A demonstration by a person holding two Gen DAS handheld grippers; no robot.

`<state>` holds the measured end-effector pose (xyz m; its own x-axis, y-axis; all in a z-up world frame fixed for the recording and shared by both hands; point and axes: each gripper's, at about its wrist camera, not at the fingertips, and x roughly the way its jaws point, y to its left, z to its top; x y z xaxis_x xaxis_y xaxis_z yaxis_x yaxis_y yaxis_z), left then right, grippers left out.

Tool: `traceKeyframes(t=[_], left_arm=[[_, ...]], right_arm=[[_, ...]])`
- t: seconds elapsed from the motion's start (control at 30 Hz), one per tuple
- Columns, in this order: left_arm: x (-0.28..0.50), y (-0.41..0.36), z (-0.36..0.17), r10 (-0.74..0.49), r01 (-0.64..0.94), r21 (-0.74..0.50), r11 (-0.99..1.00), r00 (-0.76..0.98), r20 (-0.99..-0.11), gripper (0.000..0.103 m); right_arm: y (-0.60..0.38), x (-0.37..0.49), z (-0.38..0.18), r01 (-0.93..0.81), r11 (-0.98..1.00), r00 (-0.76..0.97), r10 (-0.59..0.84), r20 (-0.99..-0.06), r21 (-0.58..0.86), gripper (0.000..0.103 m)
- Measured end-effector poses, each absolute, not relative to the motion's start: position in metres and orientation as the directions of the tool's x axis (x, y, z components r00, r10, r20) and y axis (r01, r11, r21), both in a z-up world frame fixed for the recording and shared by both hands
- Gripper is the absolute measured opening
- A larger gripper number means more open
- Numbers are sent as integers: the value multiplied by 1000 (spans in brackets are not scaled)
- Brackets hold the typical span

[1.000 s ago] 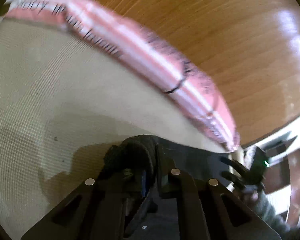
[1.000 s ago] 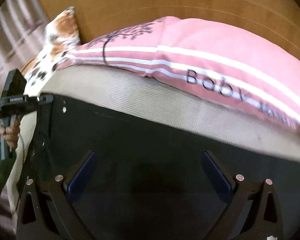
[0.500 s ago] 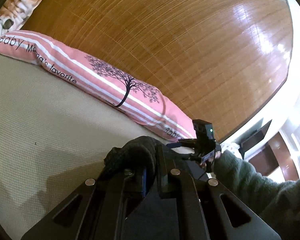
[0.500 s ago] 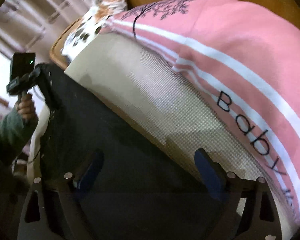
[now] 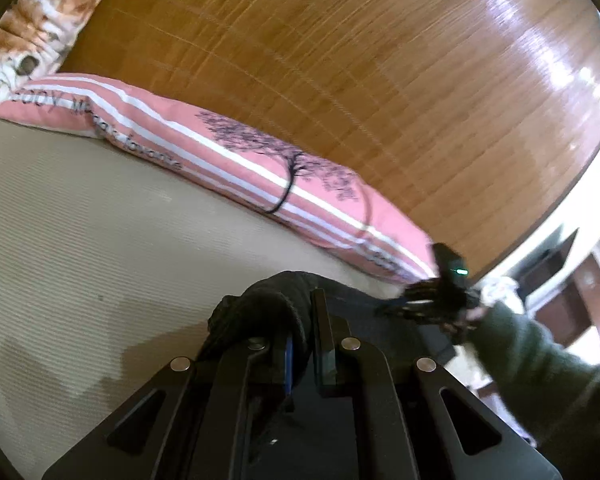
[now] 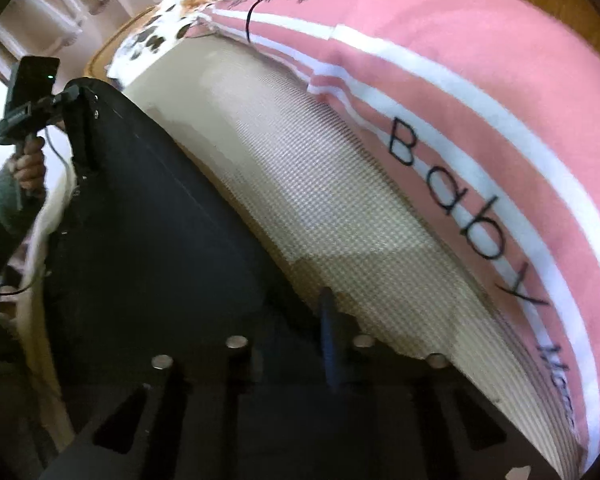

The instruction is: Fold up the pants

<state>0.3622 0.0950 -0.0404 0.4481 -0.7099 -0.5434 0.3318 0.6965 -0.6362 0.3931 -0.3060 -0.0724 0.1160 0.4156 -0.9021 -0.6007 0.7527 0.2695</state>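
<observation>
Black pants [image 6: 148,248] lie spread on the cream bed sheet [image 6: 300,184]. My left gripper [image 5: 304,320] is shut on a bunched corner of the pants [image 5: 268,304], lifted a little off the sheet. In the right wrist view that left gripper [image 6: 74,94] holds the far corner, gripped by a hand. My right gripper [image 6: 296,332] points steeply down at the pants' edge beside the sheet. Its jaws are closing and stand almost together, with black cloth between them. The left wrist view shows the right gripper [image 5: 412,304] blurred at the pants' far edge.
A pink striped pillow [image 5: 260,160] with black lettering lies along the wooden headboard [image 5: 380,80]. A floral pillow [image 5: 28,20] sits at its end. A green sleeve [image 5: 540,368] reaches in from the right. Bare sheet [image 5: 80,220] spreads left of the pants.
The right gripper's jaws went from wide open to nearly together over the pants' edge, and it tilted down and rolled. The left gripper rose slightly, still holding its corner.
</observation>
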Motion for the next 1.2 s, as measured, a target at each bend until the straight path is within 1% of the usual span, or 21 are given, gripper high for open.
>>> traceKeyframes(t=[0.07,0.13,0.27,0.5,0.63,0.8,0.93,1.1,1.2], left_arm=[[362,90,-42,-668,320,-594,738,470,-577,7],[359,82,-40,-606,325,-514,793,501,-618,7],[345,67,-30,-529,386,-366,847,546,-650,7],[299,70,3,-577,476,-341,811,552,-602,7],[256,73,21,-603,530,-320,785,539,-588,7],[196,87,25,-612,576,-298,761,486,-624,8],[152,97,7,-605,581,-314,751,414,-680,8],[112,95,-31,-523,609,-245,754,331,-786,9],[96,89,-51,-474,629,-210,749,285,-833,9]], right_arm=[[-302,380,-63,-586,786,180,364,-914,198,11],[-297,363,-50,-564,818,259,307,-916,115,10],[-294,329,-23,-503,864,388,210,-898,-16,8],[-291,251,20,-380,915,509,83,-857,-137,7],[-285,202,39,-322,936,541,57,-839,-144,7],[-273,135,38,-283,951,527,48,-848,-123,7],[-261,91,20,-265,962,484,73,-872,-66,6],[-251,53,-7,-250,968,435,87,-896,-28,6],[-247,38,-27,-240,971,404,87,-911,-13,6]])
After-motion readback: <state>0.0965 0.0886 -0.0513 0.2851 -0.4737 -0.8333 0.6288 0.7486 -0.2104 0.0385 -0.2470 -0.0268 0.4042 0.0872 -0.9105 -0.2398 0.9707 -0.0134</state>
